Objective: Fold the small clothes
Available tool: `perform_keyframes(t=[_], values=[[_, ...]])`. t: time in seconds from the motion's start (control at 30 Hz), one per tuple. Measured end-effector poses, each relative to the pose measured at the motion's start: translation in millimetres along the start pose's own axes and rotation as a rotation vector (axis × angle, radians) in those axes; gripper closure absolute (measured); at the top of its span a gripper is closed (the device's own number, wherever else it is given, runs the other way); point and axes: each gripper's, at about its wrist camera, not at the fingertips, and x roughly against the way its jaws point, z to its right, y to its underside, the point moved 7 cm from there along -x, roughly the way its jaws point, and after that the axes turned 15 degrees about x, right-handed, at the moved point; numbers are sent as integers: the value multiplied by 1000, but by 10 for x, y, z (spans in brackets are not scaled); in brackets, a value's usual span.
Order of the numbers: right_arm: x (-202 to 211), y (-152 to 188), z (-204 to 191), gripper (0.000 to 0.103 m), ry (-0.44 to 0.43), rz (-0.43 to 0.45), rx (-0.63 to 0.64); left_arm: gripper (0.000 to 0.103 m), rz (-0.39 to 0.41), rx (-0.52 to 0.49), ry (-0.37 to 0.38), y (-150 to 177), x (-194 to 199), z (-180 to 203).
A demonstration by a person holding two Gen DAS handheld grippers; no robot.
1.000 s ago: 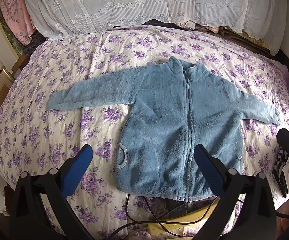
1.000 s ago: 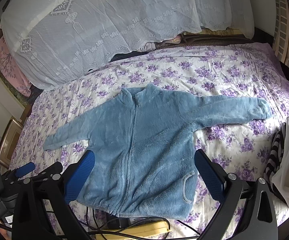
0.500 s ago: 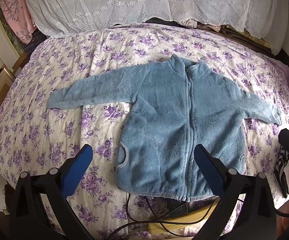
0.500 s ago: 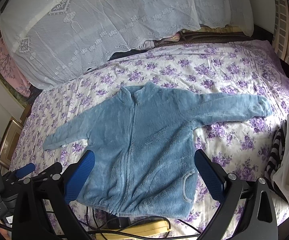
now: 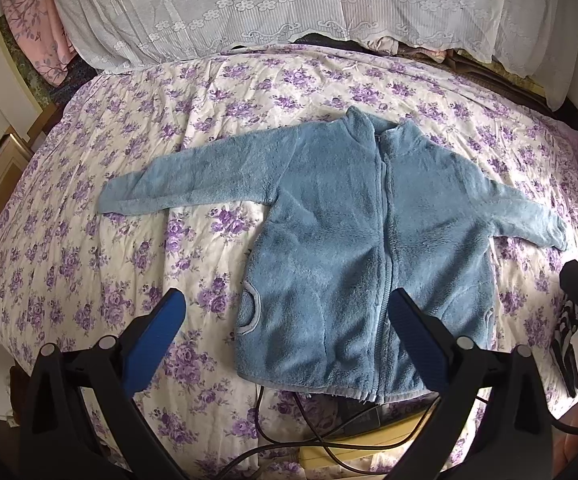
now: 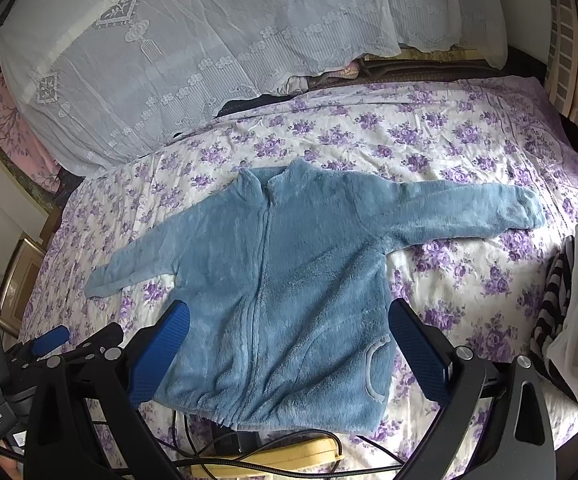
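Observation:
A small blue fleece zip jacket (image 5: 345,248) lies flat, front up, on the purple-flowered bed cover (image 5: 129,260), both sleeves spread out sideways; it also shows in the right wrist view (image 6: 285,276). My left gripper (image 5: 285,312) is open and empty, held above the jacket's hem on its left half. My right gripper (image 6: 289,320) is open and empty, above the jacket's lower body. The left gripper (image 6: 49,338) also shows at the left edge of the right wrist view.
White lace-covered bedding (image 5: 289,4) lines the bed's far side. A yellow power strip with black cables (image 6: 273,456) lies at the bed's near edge under the hem. A pile of striped and white clothes (image 6: 569,320) sits on the right.
Both grippers have shifted slightly; the jacket sits a little lower in both views. Nothing was grasped or let go.

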Motion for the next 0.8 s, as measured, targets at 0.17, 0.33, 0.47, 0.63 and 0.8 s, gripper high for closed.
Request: perform_keyframes(t=[0.17, 0.33, 0.47, 0.63, 0.8], values=[[-21, -16, 9, 3, -2, -17, -3, 4, -7, 5, -1, -7, -14, -12], [-65, -31, 9, 3, -2, -38, -4, 4, -31, 23, -2, -15, -100, -66], [-93, -35, 0, 3, -3, -49, -7, 4, -76, 56, 14, -51, -277, -181], [-107, -26, 20, 3, -1, -55, -25, 4, -112, 191, 4, -239, -726, -708], [-146, 1, 42, 3, 2, -59, -64, 4, -188, 470, 12, -480, -1280, -1502]])
